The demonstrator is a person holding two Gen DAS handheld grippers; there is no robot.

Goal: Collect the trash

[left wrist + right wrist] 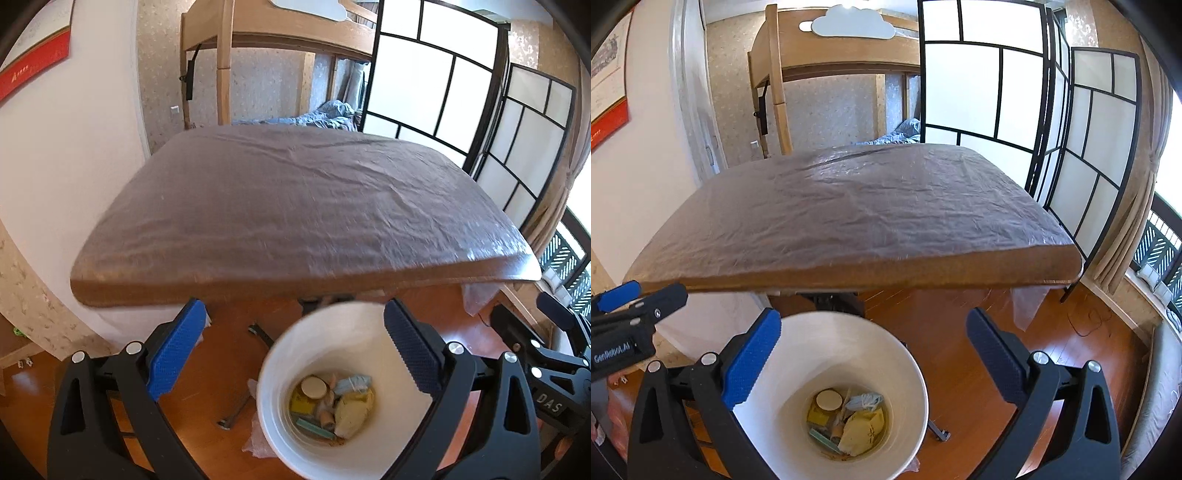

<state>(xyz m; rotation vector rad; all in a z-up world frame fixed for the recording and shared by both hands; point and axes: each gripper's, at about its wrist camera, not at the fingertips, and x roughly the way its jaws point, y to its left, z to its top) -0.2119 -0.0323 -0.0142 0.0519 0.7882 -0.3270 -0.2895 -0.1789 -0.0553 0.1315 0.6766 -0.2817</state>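
The trash sits at the bottom of a white bin (343,391) standing on the wooden floor (1015,350), just in front of the near edge of the table (295,206). Inside the bin lie a crumpled yellow wrapper (862,430), a round pale lid (829,400), a scrunched bluish piece (866,401), a green strip (822,439) and a few smaller bits too jumbled to name.

The left tool (291,350) hangs above the bin with its blue-padded fingers (173,354) spread wide, holding nothing; the bin's mouth shows between them. The right tool (871,354) hovers just to the right of it, likewise spread apart and holding nothing, with the bin below and toward its left finger. From the right view, the left tool's black body shows at the left edge.

The table is covered by a wrinkled sheet of clear plastic (849,206) that hangs off its near right corner. Beyond the table, at the far side of the room, stands a wooden bunk bed (775,92) with blue bedding (325,114) on the lower level and a white cloud-shaped lamp (853,21) above. A black-framed folding screen (997,92) stands at the far right, with a beige curtain (1137,206) beside it. A red-edged poster (37,62) hangs on the left wall.
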